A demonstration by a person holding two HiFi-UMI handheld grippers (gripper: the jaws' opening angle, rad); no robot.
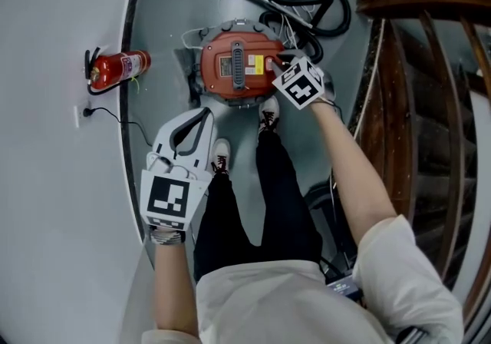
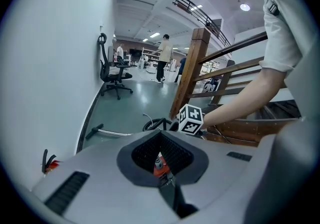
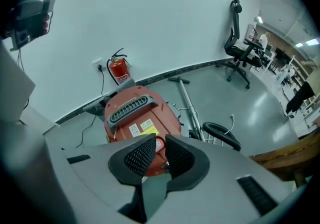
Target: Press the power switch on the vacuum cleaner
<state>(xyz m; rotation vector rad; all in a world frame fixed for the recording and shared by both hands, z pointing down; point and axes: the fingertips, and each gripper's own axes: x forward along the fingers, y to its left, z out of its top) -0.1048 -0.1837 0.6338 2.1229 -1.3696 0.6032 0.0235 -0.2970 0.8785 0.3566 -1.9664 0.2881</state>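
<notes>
Head view, vacuum cleaner (image 1: 236, 66): a red canister on the grey floor, just ahead of the person's shoes (image 1: 268, 114).
Head view, right hand-held gripper (image 1: 281, 64): its tips are over the canister's right edge, by the yellow label.
Head view, left hand-held gripper (image 1: 201, 114): held well back from the canister, beside the person's left leg; its tips meet.
Head view, surroundings: a fire extinguisher (image 1: 119, 68) lies to the left by the wall; a black hose (image 1: 311, 1) is coiled beyond the canister; a wooden railing (image 1: 430, 66) stands at right.
Left gripper view, jaws: pressed together at the tips and pinching nothing; a bit of the red canister shows through the opening behind them.
Left gripper view, background: an office chair (image 2: 114, 73) and a standing person (image 2: 163, 58) are far down the hall.
Right gripper view, jaws: narrowly spread and gripping nothing.
Right gripper view, round button (image 3: 159, 144): on the canister's top, seen in the gap between the jaws, below the grey carry handle (image 3: 131, 108).
</notes>
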